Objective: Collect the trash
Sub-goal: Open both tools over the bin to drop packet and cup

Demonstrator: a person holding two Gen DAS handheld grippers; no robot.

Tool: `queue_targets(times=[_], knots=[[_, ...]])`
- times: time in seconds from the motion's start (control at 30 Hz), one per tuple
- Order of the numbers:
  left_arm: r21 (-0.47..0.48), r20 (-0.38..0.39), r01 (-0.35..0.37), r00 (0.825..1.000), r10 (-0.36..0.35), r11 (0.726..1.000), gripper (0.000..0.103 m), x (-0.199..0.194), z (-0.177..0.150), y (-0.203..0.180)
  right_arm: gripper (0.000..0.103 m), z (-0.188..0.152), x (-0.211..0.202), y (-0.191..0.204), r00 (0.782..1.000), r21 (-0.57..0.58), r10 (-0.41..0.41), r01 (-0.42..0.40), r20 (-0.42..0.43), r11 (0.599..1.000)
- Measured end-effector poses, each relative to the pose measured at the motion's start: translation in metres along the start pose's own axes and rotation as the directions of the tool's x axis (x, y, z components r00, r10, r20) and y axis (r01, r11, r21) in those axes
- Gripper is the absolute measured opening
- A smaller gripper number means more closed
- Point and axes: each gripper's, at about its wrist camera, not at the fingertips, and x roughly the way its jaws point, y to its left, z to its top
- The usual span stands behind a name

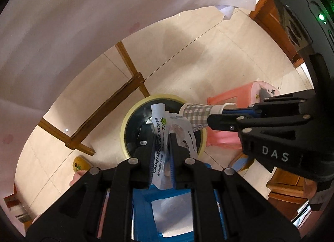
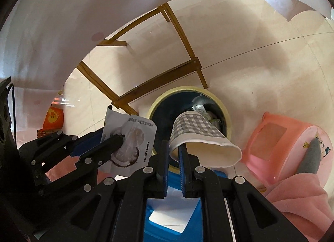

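We list first the left gripper, pointing steeply down, its jaws clenched on two white wrappers: one narrow with green and black print, one broader marked "coconut candy" and showing a halved coconut. From the right wrist view the same gripper enters from the left, and the coconut wrapper hangs just beside the bin's rim rather than over its opening. Next, the right gripper, also aimed steeply down, its jaws pinched on the rim wall of a paper cup with a grey check pattern; one finger sits inside the mouth, the other outside. The cup lies tilted on its side, its base end over the bin, its open mouth toward the camera. In the left wrist view the right gripper reaches in from the right with the cup over the far edge of the bin. The bin is round, with a pale yellow rim and a dark interior that already holds some crumpled litter. It stands on a pale tiled floor, beside a wooden frame under a white cloth. A pink stool stands to the bin's right, and a blue stool lies directly below us.
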Motion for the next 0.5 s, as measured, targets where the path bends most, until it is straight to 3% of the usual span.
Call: queue_targets(times=[0.17,0.23,0.5], knots=[[-0.025,-0.034,-0.002,0.999,0.001,1.000,0.020,0.008,0.002,0.006,0.016,0.001,-0.005,0.000,1.000,0.012,0.003,-0.003,-0.001,1.000],[-0.029,-0.042,-0.004,0.999,0.002,1.000,0.020,0.010,0.003,0.007,0.021,0.002,-0.005,0.001,1.000,0.012,0.006,-0.006,0.002,1.000],[-0.039,-0.043,-0.016,0.999,0.014,0.999,0.021,0.011,0.003,0.010,0.022,0.004,-0.002,0.004,1.000,-0.001,0.002,-0.002,0.001,1.000]])
